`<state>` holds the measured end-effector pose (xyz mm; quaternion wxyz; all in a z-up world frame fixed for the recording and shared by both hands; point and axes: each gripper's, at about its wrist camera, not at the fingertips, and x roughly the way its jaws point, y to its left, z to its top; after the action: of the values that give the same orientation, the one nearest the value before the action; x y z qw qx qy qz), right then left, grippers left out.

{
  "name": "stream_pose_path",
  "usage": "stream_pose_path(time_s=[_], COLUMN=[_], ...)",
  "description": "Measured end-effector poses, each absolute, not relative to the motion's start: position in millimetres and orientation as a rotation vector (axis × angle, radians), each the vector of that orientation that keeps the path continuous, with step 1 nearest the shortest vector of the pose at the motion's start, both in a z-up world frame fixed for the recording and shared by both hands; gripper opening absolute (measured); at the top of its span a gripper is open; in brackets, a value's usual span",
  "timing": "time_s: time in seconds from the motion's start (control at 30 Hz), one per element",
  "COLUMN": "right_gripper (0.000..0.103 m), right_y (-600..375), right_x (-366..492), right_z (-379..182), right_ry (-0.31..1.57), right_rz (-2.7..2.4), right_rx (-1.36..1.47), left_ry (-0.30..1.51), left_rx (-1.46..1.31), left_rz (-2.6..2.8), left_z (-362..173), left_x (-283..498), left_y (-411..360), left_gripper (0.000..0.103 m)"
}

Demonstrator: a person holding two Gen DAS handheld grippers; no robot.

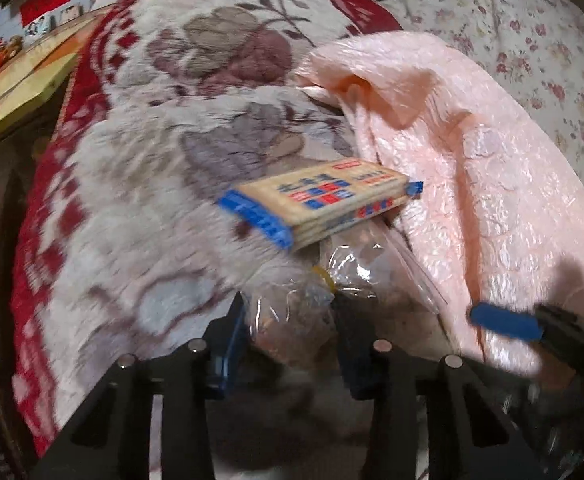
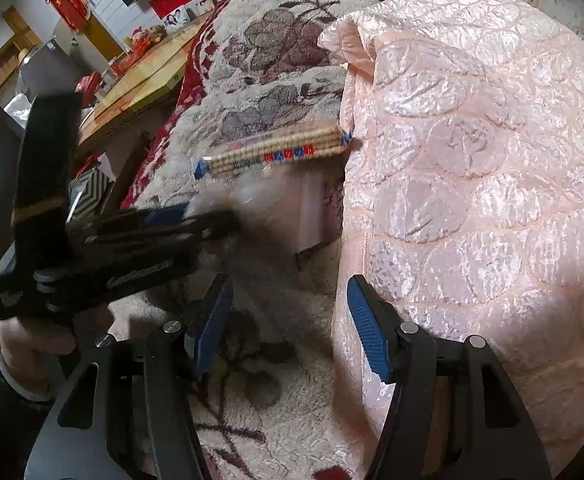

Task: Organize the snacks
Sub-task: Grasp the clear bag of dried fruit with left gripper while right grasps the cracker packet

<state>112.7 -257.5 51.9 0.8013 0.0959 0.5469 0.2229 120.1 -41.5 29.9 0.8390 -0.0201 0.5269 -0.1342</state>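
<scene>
Fluffy floral blanket (image 1: 140,184) covers the bed, with a shiny pink quilt (image 1: 492,184) bunched up on the right. Cracker pack (image 1: 316,200) with blue ends sits on the blanket, its far end right up against the quilt. Just below it there's a clear bag (image 1: 332,280), and the left tongs (image 1: 292,320) are closed on its crinkly end. Right tongs (image 2: 288,320) are wide open with nothing in them, hanging over the blanket beside the quilt edge. Pretty blurry overall.
</scene>
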Motion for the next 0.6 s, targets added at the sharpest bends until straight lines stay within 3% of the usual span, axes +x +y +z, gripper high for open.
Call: stream_pose_path(time_s=[0.6], right_gripper=[0.067], right_y=[-202.0], right_x=[197.3], right_z=[22.0], right_ry=[1.271], right_rz=[0.364], right_rx=[0.396], left_ry=[1.048], left_rx=[-0.115], left_rz=[-0.085], left_z=[40.4], left_x=[49.5], left_y=[48.8], left_gripper=[0.042])
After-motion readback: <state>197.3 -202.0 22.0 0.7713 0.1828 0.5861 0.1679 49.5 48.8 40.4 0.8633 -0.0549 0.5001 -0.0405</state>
